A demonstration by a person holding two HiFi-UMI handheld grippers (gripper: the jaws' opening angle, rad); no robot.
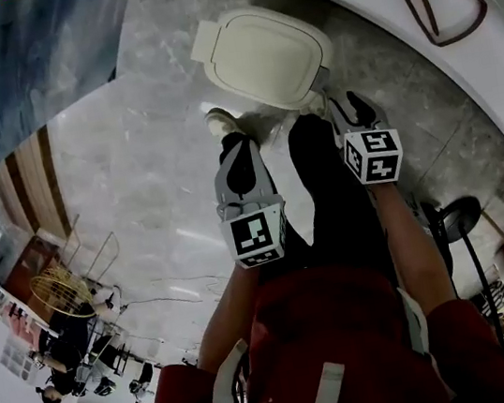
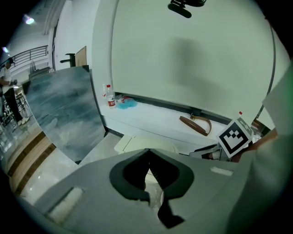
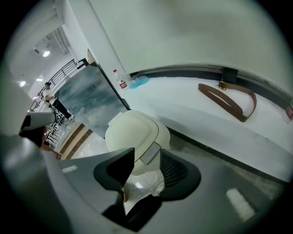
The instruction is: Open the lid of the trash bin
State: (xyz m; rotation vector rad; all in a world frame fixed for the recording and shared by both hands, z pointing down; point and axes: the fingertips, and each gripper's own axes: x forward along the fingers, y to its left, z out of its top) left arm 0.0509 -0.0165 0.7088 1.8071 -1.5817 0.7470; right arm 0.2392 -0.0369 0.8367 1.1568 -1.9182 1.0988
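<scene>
The trash bin [image 1: 262, 56] stands on the grey floor ahead of the person's feet, its cream lid down. The head view has my left gripper [image 1: 236, 146] short of the bin, below and left of it. In the left gripper view its jaws [image 2: 149, 151] meet at the tips with nothing between them, and the bin's lid [image 2: 137, 142] lies just beyond. My right gripper [image 1: 351, 106] hangs at the bin's near right corner. In the right gripper view it [image 3: 147, 157] stands open, and the lid [image 3: 132, 130] shows through the gap without touching the jaws.
A white ledge [image 1: 494, 53] runs behind and right of the bin, with a brown strap [image 3: 229, 98] lying on it and a bottle [image 2: 110, 97] at its far end. A blue-grey marbled panel [image 1: 21, 61] leans at the left. A black stand [image 1: 458, 215] is at the right.
</scene>
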